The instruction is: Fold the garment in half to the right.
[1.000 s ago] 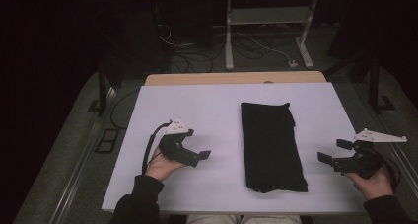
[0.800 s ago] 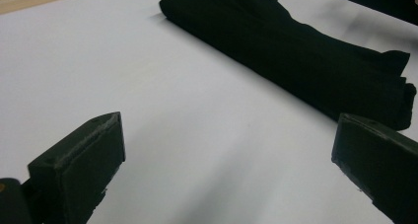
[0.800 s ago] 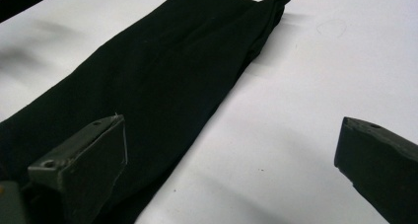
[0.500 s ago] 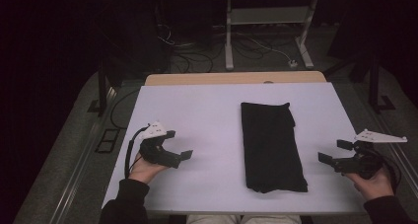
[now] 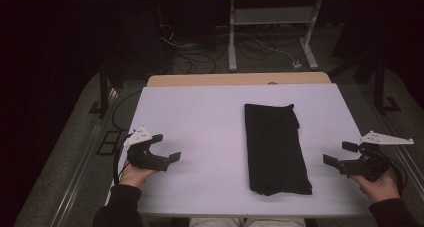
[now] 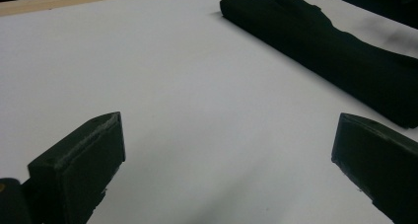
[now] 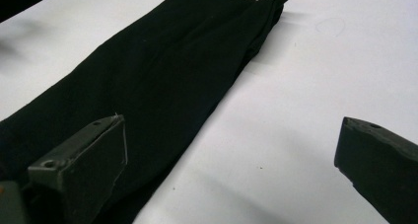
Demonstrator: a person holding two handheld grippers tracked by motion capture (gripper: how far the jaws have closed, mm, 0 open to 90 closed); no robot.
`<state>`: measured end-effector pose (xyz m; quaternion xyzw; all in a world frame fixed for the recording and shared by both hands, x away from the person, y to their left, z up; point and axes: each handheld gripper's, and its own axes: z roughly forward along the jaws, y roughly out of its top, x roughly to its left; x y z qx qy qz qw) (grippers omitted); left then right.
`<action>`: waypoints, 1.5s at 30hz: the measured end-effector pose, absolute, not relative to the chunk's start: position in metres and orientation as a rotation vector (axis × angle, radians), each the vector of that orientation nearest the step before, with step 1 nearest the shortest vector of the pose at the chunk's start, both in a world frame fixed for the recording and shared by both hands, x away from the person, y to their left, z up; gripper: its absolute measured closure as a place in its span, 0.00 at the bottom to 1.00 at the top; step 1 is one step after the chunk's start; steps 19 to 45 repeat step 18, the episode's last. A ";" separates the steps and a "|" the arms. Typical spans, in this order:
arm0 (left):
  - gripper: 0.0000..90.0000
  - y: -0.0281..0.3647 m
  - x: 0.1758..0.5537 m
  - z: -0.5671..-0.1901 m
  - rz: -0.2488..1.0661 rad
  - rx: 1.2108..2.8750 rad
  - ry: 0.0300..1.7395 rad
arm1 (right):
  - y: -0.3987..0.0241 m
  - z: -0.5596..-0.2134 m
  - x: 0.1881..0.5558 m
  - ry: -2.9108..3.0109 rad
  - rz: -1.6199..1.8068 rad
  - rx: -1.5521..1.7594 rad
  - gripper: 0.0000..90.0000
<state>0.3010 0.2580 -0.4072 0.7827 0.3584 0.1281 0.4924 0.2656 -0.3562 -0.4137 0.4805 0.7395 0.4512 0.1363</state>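
Note:
A folded black cloth (image 5: 276, 147) lies lengthwise on the white table (image 5: 210, 117), right of centre. My left gripper (image 5: 166, 148) rests open near the table's front left, a good way left of the cloth. In the left gripper view its jaws stand wide apart over bare table, with the black cloth (image 6: 335, 51) farther off at the upper right. My right gripper (image 5: 340, 154) is open at the front right edge, just right of the cloth. The right gripper view has the black cloth (image 7: 162, 81) close ahead, stretching from lower left to the top.
The table's far edge has a wooden strip (image 5: 240, 79). Beyond it on the dark floor are cables (image 5: 200, 52) and a metal stand (image 5: 272, 22). A grey floor strip (image 5: 85, 157) runs along the table's left side.
My left gripper has drawn back to the left, away from the cloth, toward the table's left edge. The right gripper and the cloth have stayed put.

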 end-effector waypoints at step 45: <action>0.00 0.292 0.289 -0.420 0.348 1.862 0.985 | -0.356 -0.417 0.268 2.161 1.296 1.396 0.00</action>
